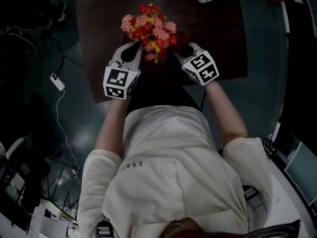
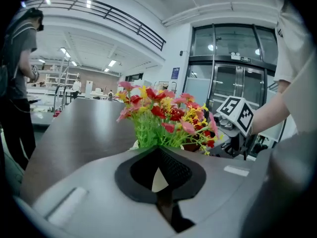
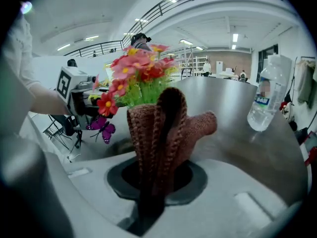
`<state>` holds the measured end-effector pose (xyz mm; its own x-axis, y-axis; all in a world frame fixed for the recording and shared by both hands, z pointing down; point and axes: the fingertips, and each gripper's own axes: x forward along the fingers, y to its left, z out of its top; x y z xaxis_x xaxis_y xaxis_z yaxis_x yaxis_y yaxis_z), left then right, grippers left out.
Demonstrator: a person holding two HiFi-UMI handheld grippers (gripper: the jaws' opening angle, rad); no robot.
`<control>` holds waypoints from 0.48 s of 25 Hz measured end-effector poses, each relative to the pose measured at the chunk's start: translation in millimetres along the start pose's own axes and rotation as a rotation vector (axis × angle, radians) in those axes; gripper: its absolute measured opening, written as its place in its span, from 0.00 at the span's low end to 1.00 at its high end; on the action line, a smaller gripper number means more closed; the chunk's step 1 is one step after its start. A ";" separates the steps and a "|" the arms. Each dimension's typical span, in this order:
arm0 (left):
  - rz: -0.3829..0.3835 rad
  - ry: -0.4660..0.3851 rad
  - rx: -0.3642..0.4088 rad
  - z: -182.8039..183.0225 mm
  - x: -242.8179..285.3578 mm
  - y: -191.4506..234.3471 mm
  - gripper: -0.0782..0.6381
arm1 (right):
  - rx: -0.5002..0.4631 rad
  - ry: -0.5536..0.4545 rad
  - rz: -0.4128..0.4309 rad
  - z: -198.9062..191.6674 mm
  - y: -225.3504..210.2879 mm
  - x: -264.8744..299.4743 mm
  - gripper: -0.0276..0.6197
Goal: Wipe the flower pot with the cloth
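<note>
We see the right gripper [image 1: 183, 51] clamped on a ribbed, brown knitted cloth [image 3: 166, 133], which hides its tips. The left gripper [image 2: 158, 151] has its jaws drawn together on a pale sliver, probably the flower pot [image 2: 133, 144]'s white rim. Pink and red flowers [image 1: 148, 29] cover the pot at the dark table [image 1: 218, 43]'s near edge.

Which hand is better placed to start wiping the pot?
Right. The right gripper is shut on the brown knitted cloth beside the flowers; the left gripper has none and seems clamped on the flower pot.
</note>
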<state>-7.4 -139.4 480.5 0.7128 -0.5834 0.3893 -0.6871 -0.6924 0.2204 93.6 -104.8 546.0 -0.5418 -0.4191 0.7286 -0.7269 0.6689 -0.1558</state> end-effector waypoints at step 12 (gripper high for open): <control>0.142 -0.050 -0.148 -2.9 5.8 7.8 0.13 | -0.192 -0.041 0.361 93.4 -71.8 48.7 0.12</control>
<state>-9.0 -146.9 487.1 0.6108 -0.6935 0.3822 -0.7918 -0.5338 0.2968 80.0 -230.6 530.4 -0.7671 -0.1579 0.6217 -0.3969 0.8783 -0.2667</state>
